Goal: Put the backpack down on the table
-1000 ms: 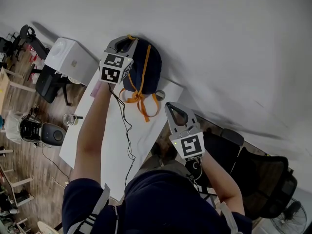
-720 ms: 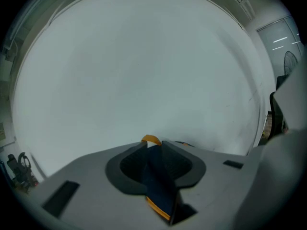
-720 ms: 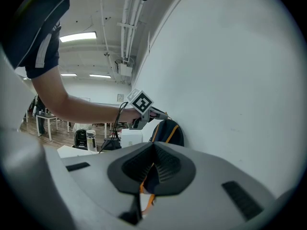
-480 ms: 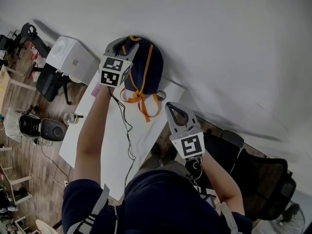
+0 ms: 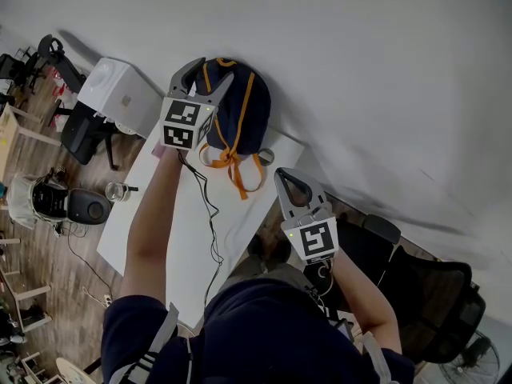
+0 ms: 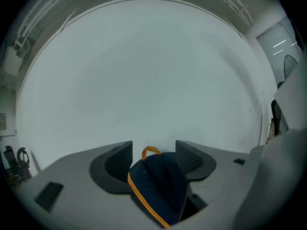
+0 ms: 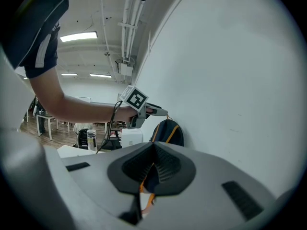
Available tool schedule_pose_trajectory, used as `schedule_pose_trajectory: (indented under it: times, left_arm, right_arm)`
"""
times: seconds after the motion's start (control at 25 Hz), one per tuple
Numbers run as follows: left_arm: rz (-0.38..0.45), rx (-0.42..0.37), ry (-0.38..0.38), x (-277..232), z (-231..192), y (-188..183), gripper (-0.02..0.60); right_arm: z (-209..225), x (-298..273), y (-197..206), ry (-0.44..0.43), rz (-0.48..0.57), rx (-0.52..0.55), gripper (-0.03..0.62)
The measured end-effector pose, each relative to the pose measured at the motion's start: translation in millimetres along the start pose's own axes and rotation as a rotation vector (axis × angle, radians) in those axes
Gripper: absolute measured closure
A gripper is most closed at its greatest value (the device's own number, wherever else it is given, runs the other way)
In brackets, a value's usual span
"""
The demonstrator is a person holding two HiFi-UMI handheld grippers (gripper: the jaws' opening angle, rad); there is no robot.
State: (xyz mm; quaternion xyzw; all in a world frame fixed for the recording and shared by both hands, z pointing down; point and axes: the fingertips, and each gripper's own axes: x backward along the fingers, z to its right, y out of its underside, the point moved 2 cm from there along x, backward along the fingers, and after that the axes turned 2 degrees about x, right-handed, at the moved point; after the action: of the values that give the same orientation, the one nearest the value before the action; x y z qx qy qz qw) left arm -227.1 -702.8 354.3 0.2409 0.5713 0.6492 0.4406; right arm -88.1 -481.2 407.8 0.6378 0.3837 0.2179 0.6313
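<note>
A navy backpack (image 5: 242, 114) with orange trim stands upright at the far end of the white table (image 5: 188, 234), against the wall. My left gripper (image 5: 206, 71) is at its top and is open. Its jaws have just been opening. In the left gripper view the backpack's top (image 6: 160, 181) and orange loop handle (image 6: 150, 150) sit between the spread pads (image 6: 117, 161) without touching them. My right gripper (image 5: 286, 177) hovers shut over the table's right edge, apart from the orange straps (image 5: 238, 176). The right gripper view shows the backpack (image 7: 168, 130) beyond the shut gripper (image 7: 154, 146).
A white box-like appliance (image 5: 120, 94) stands left of the table's far end. A glass jar (image 5: 118, 192) sits at the table's left edge. A black cable (image 5: 210, 214) trails along the table top. A black office chair (image 5: 420, 290) is at the right.
The left gripper's jaws have spread apart and let go of the backpack's top, and the gripper has lifted slightly. The backpack stays standing on the table. The right gripper has not moved.
</note>
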Motion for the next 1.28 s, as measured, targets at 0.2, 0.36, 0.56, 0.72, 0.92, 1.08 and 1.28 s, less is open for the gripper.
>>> schedule_pose_trajectory:
  times: [0.2, 0.36, 0.56, 0.72, 0.92, 1.08, 1.28]
  left_arm:
    - [0.077, -0.017, -0.036, 29.4, 4.6, -21.2, 0.333]
    - [0.129, -0.011, -0.037, 59.7, 13.5, -37.9, 0.361]
    - [0.188, -0.023, -0.054, 101.5, 26.0, -55.2, 0.453]
    - [0.185, -0.022, -0.068, 132.5, 35.4, -55.8, 0.522]
    - [0.282, 0.002, -0.107, 167.1, 45.3, -74.4, 0.577]
    - [0.257, 0.003, -0.124, 194.7, 55.0, -68.1, 0.577]
    - [0.29, 0.02, -0.169, 228.7, 66.5, -66.8, 0.578]
  right_arm:
    - [2.1, 4.2, -2.1, 0.006, 0.03, 0.005, 0.594]
    - [2.8, 10.7, -3.1, 0.008, 0.034, 0.0, 0.594]
    - [3.1, 20.3, -7.0, 0.009, 0.033, -0.015, 0.594]
    - [5.8, 27.8, -16.0, 0.018, 0.068, -0.023, 0.594]
    - [6.6, 40.6, -20.2, 0.026, 0.073, -0.013, 0.594]
    - [4.2, 49.8, -25.1, 0.035, 0.085, -0.012, 0.594]
    - [1.0, 63.0, -33.2, 0.042, 0.103, 0.006, 0.594]
